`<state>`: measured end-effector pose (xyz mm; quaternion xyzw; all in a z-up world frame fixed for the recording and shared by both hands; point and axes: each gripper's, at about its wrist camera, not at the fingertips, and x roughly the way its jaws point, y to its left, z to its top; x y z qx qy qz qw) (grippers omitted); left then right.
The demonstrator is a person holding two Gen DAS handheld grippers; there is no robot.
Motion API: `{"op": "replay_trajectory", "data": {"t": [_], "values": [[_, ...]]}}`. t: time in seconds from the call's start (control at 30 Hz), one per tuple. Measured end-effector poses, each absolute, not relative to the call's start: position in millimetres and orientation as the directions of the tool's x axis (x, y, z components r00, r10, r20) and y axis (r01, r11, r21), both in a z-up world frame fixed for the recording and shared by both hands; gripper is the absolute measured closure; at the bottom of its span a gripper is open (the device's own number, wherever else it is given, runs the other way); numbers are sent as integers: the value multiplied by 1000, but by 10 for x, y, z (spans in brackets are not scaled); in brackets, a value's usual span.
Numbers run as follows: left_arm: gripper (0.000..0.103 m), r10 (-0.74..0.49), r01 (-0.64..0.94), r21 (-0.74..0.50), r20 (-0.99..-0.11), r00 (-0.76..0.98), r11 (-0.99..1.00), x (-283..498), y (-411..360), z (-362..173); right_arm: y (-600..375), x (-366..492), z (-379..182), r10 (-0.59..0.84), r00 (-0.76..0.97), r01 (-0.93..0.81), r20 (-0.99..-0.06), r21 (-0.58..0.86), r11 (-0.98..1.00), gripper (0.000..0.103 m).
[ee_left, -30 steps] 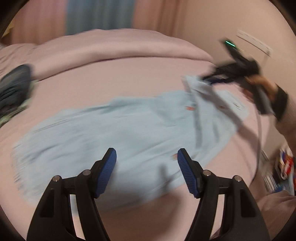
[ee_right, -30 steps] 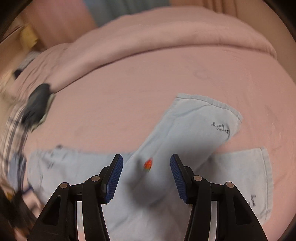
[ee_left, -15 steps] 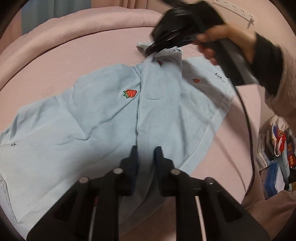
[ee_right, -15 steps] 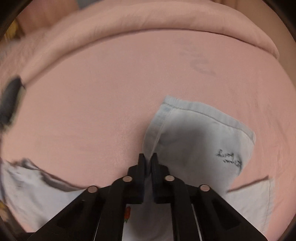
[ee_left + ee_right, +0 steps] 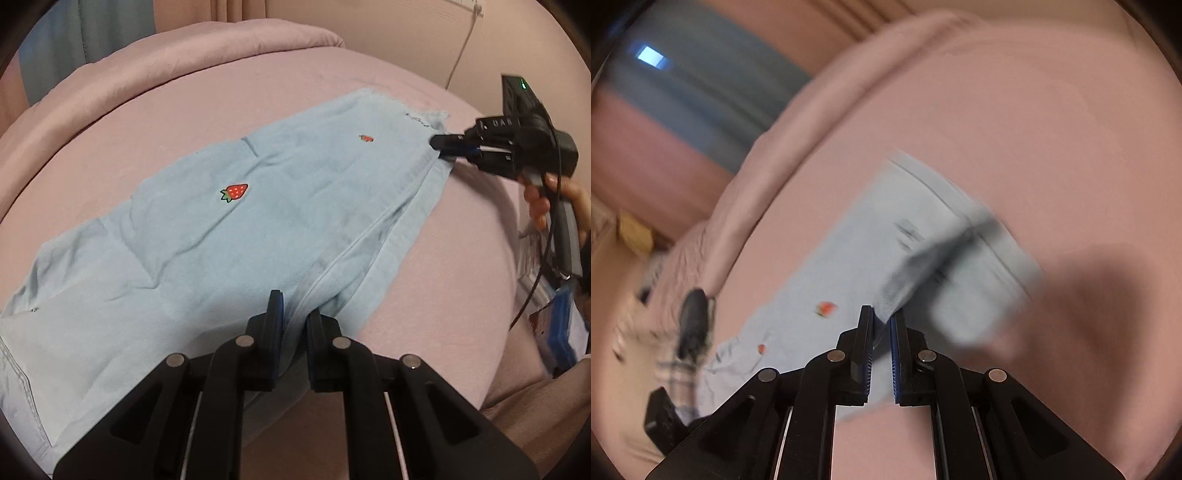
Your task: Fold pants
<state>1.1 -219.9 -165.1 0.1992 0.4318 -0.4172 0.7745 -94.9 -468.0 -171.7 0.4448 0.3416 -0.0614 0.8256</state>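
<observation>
The work surface is a bed with a pink cover [image 5: 436, 314], a rolled duvet along its far side and curtains behind. The light blue pants [image 5: 229, 236], marked with strawberry patches, lie across the middle of it with one leg laid over the other.

My left gripper [image 5: 293, 317] is closed on a raised ridge of cloth near the crotch seam. My right gripper [image 5: 441, 147] is closed on the cuff end; in its own blurred view [image 5: 881, 323] the fabric stands pinched between the pads.

The step in hand, I judge, is aligning the doubled legs lengthwise. To do it well:
1. I keep both grips firm and pull apart gently, so the upper leg goes taut.
2. I match the long edges before lowering.
3. I release only once the cloth lies flat, or the wrinkles near the seam may set.
</observation>
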Motion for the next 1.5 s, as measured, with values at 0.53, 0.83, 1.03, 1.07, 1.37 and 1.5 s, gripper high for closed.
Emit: {"op": "replay_trajectory", "data": {"t": [0.53, 0.83, 1.03, 1.07, 1.37, 1.5], "values": [[95, -492, 839, -43, -826, 276, 543, -104, -2171, -1542, -4992, -1128, -1518, 116, 812, 418, -572, 709, 568, 99], [58, -423, 818, 29, -845, 328, 575, -95, -2205, -1541, -4963, -1012, -1602, 2, 698, 513, -716, 503, 695, 80], [34, -515, 762, -87, -785, 344, 642, -89, -1684, -1161, -4537, -915, -1003, -288, 694, 545, -660, 220, 809, 48], [34, -511, 741, -91, -779, 364, 666, -35, -1601, -1140, -4415, -846, -953, -240, 724, 481, -647, 223, 848, 48], [35, -352, 459, -127, -823, 447, 879, 414, -874, -1529, -2533, 20, -944, 352, 677, -267, -647, 230, 936, 81], [35, -377, 491, -135, -818, 436, 861, 218, -683, -1656, -2094, 50, -1473, 367, 497, -389, -786, 176, 904, 81]]}}
